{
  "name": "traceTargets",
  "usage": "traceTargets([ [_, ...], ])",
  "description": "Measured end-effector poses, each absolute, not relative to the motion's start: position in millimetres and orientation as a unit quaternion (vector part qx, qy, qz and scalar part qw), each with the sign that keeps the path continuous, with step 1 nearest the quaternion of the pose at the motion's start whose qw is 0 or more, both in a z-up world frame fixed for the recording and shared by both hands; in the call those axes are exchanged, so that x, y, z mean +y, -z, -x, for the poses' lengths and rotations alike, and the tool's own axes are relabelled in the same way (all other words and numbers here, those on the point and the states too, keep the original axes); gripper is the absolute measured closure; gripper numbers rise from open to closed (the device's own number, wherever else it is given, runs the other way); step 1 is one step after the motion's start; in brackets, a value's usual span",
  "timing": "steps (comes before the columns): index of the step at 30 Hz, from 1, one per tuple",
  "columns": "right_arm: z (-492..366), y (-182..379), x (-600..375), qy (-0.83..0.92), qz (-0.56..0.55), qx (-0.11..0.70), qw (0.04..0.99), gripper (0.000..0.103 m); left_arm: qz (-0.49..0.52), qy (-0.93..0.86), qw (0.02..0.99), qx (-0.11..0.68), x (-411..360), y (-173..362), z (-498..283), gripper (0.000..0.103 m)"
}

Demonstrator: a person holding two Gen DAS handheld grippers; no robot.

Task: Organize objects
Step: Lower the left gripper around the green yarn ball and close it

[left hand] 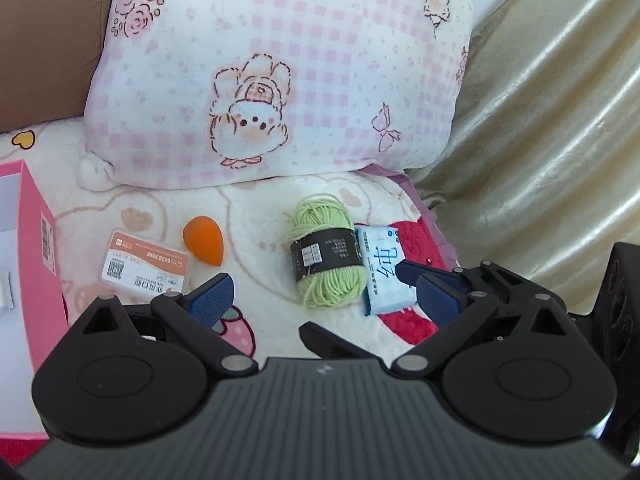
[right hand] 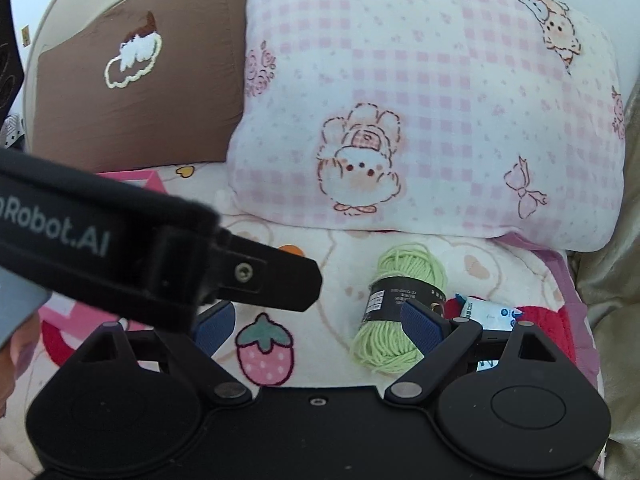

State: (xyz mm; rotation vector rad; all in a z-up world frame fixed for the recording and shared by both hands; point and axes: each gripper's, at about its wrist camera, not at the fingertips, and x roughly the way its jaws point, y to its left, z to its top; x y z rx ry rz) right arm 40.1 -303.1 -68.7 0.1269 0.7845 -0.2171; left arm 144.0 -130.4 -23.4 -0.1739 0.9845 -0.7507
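A green yarn ball (left hand: 326, 260) with a black label lies on the fleece blanket (left hand: 260, 216). A blue-white tissue pack (left hand: 384, 276) touches its right side. An orange egg-shaped sponge (left hand: 204, 240) and a white-orange card pack (left hand: 144, 266) lie further left. My left gripper (left hand: 324, 296) is open just before the yarn, its right pad over the tissue pack. My right gripper (right hand: 316, 324) is open too, above a strawberry print. Its right pad covers part of the yarn ball (right hand: 400, 304), and the tissue pack (right hand: 492, 314) peeks out behind it. Neither gripper holds anything.
An open pink box (left hand: 36, 248) stands at the left. A pink checked pillow (left hand: 280, 60) and a brown pillow (right hand: 140, 80) close off the back. Gold fabric (left hand: 552, 120) hangs at the right. The left gripper's black strapped body (right hand: 100, 232) crosses the right wrist view.
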Motion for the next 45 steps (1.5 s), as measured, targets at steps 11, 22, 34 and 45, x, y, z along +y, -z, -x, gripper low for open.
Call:
traceTargets([
  [11, -38, 118, -348, 0.150, -0.129, 0.370, 0.908, 0.011, 0.099, 0.338, 0.802, 0.483, -149, 71, -167, 0.006],
  [22, -47, 147, -373, 0.165, -0.142, 0.373, 0.902, 0.011, 0.143, 0.347, 0.787, 0.491, -176, 112, -190, 0.006],
  [34, -57, 163, -376, 0.172, -0.099, 0.364, 0.910, 0.013, 0.171, 0.354, 0.773, 0.498, -193, 146, -206, 0.020],
  [45, -57, 167, -384, 0.161, -0.112, 0.373, 0.907, 0.027, 0.185, 0.364, 0.766, 0.497, -203, 164, -210, 0.031],
])
